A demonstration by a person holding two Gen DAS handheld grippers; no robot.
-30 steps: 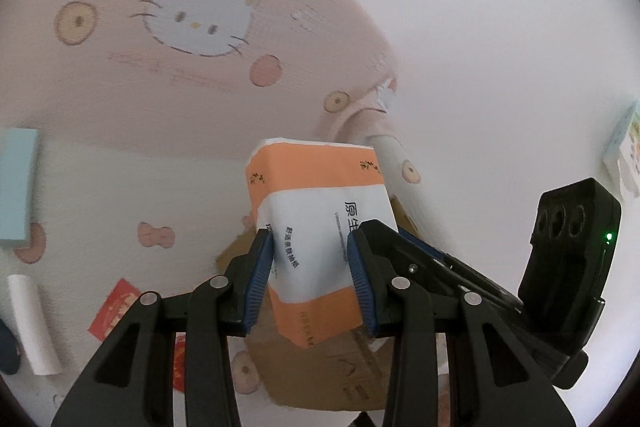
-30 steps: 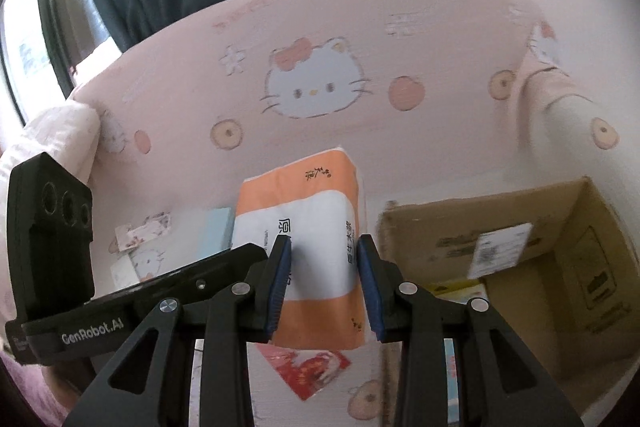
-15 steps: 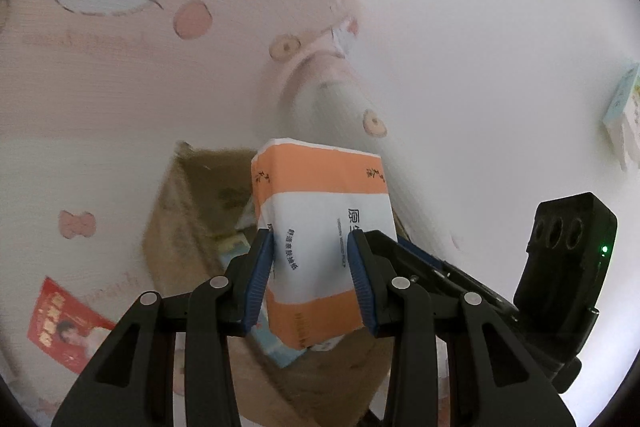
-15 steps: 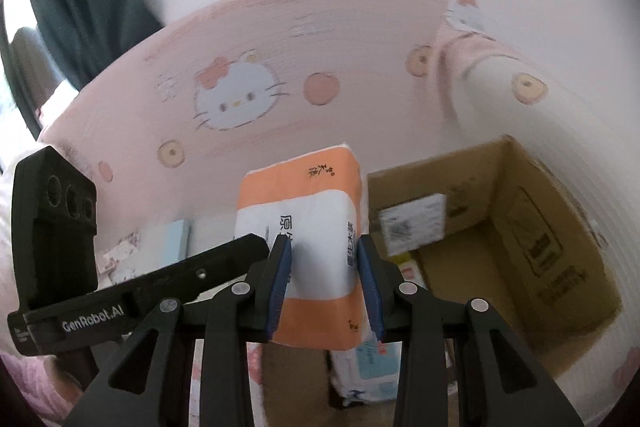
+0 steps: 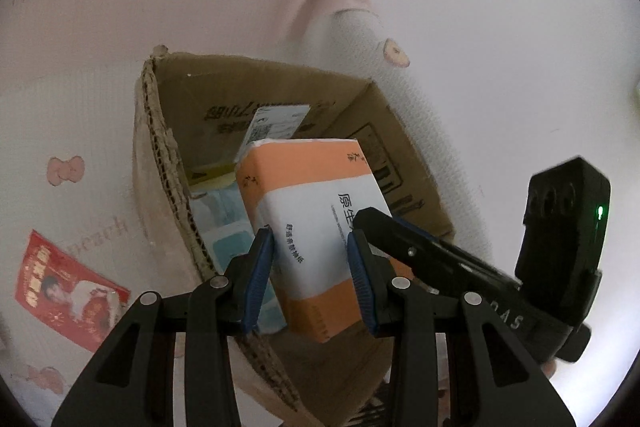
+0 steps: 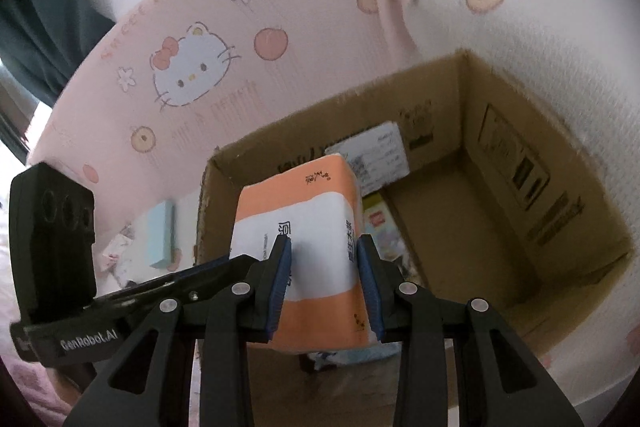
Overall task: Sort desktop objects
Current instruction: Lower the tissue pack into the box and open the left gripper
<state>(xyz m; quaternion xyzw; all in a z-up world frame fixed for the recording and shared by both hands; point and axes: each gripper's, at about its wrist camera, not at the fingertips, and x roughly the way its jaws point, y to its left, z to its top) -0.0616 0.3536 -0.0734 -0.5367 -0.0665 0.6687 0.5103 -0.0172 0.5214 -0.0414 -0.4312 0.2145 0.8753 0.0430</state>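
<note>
- Tissue pack (image 5: 316,227) (image 6: 310,247): orange-and-white soft pack with printed text, held in the air above the open top of the cardboard box (image 5: 160,163) (image 6: 520,211), over its near-left portion.
- Left gripper (image 5: 314,279): blue-padded jaws closed part-way onto the sides of the tissue pack, one pad pressed against each side.
- Right gripper (image 6: 324,283): jaws likewise closed part-way onto the same tissue pack, pads in contact on both sides. Both tools grip the one pack from neighbouring positions; each tool's body shows at the edge of the other's view.
- Cardboard box: brown corrugated, top flaps absent or folded away, interior exposed. A white shipping label (image 6: 372,155) (image 5: 276,125) is on the inside of the far wall.
- Box contents: a light-blue packet (image 5: 224,231) lies against the left wall; a yellow item (image 5: 210,173) (image 6: 374,207) sits near the far wall. The right half of the floor is bare cardboard.
- Surroundings: the box rests on a pink cartoon-cat print sheet (image 5: 80,27) (image 6: 180,39). Outside the box lie a red printed card (image 5: 66,295) and a pale blue block (image 6: 160,229).
</note>
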